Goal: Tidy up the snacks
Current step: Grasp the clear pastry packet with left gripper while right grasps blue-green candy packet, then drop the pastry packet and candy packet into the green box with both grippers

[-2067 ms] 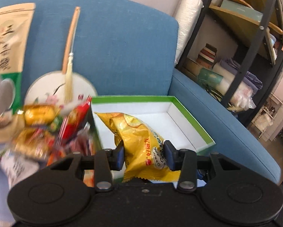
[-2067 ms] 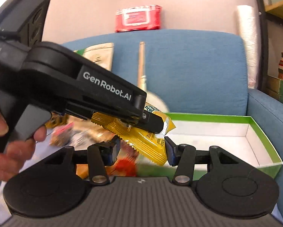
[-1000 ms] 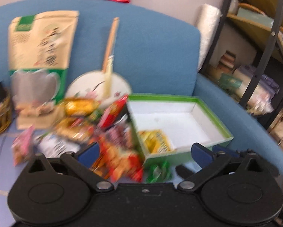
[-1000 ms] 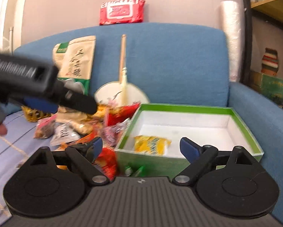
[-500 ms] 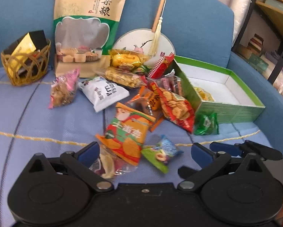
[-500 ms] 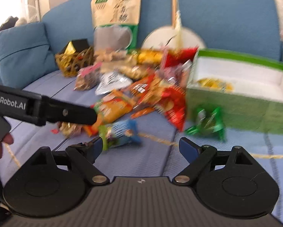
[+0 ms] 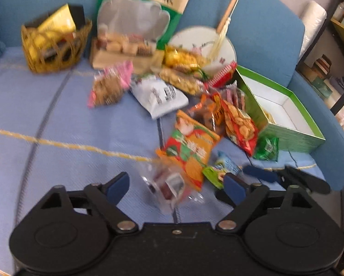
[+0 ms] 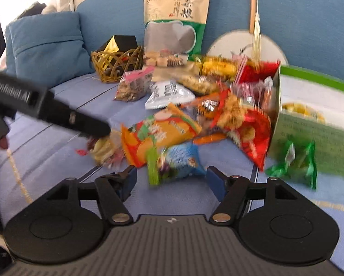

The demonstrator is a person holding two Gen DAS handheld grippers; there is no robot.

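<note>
Several snack packets lie piled on the blue sofa seat, left of an open green box (image 7: 287,135) (image 8: 310,133). A yellow packet (image 8: 298,109) lies inside the box. My left gripper (image 7: 175,185) is open, and a clear packet with red contents (image 7: 169,184) (image 8: 105,147) lies between its fingers. My right gripper (image 8: 172,180) is open too, with a small blue-green packet (image 8: 179,158) (image 7: 222,168) just ahead between its fingers. An orange-green packet (image 7: 190,147) (image 8: 158,135) lies behind both. The right gripper's fingers (image 7: 259,174) show at the left wrist view's lower right.
A wicker basket (image 7: 54,46), a tall cereal bag (image 8: 176,23) and a round fan (image 7: 202,43) stand against the sofa back. A small green packet (image 8: 296,161) lies in front of the box. A blue cushion (image 8: 47,43) is at left, shelves (image 7: 342,23) at right.
The left gripper let go of the yellow packet in the box and opened. Both grippers drew back from the box and came down over the nearest packets.
</note>
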